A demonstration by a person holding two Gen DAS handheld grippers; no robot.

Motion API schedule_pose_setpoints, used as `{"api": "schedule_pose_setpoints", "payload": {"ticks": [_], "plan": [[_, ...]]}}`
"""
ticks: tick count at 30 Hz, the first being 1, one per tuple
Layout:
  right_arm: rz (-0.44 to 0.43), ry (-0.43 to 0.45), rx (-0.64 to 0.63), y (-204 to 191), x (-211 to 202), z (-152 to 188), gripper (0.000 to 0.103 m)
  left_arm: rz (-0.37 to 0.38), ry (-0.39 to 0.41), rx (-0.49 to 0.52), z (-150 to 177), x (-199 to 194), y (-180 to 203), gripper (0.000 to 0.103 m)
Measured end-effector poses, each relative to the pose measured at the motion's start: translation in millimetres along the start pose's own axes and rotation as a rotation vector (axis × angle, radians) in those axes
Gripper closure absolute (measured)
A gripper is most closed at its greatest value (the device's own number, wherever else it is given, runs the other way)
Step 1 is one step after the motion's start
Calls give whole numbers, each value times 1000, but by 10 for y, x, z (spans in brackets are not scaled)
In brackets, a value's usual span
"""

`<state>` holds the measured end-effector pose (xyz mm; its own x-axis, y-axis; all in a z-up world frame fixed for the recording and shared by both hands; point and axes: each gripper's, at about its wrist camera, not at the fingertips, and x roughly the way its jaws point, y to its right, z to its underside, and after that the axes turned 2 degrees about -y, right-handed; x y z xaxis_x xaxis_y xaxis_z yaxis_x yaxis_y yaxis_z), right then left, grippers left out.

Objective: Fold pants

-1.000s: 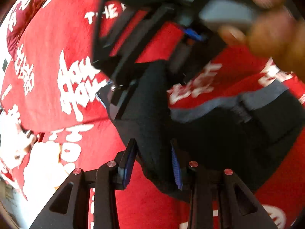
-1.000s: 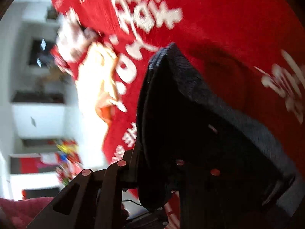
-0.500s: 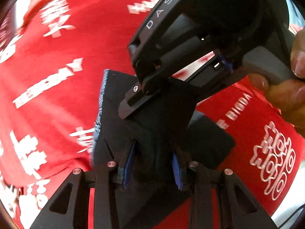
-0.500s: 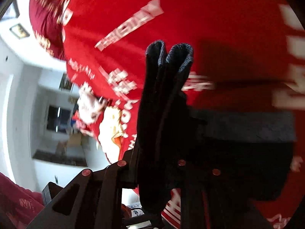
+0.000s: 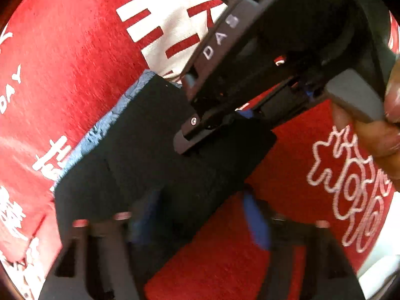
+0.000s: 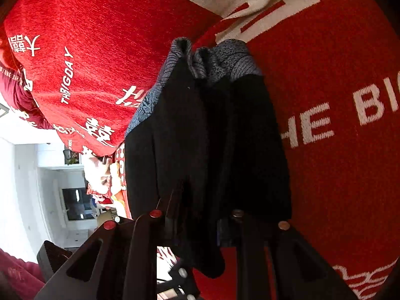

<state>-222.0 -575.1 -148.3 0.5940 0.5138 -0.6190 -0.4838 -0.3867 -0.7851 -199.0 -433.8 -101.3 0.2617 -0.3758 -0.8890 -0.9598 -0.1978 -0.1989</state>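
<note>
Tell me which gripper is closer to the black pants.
Right: the right gripper is shut on the pants; the left gripper is open around their edge, not gripping.

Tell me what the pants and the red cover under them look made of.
Pants: soft matte black fabric, likely knit, with a grey ribbed waistband; it drapes and bunches. Red cover: fuzzy woven or chenille-like textile, judging by the visible nap and woven-in white lettering.

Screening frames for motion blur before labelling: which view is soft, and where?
Left wrist: the left gripper is smeared, its fingers ghosted and bolts streaked; the pants and right gripper read sharper. Right wrist: mostly crisp, blanket lettering legible; pants crushed to black; room at left blown out.
</note>
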Motion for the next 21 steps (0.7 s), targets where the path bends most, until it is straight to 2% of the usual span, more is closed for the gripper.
{"api": "schedule_pose_setpoints", "payload": {"ticks": [6, 15, 18, 21], "plan": [[105, 9, -57, -218, 24, 44, 74, 7, -11, -32, 58, -255, -241, 30], [298, 34, -111, -437, -35, 153, 70, -61, -122, -304, 416, -366, -1025, 30], [331, 35, -92, -474, -61, 180, 63, -58, -167, -407, 560, -348, -1250, 30], [357, 34, -81, -478, -96, 219, 55, -58, -196, -450, 672, -307, -1371, 30]]}}
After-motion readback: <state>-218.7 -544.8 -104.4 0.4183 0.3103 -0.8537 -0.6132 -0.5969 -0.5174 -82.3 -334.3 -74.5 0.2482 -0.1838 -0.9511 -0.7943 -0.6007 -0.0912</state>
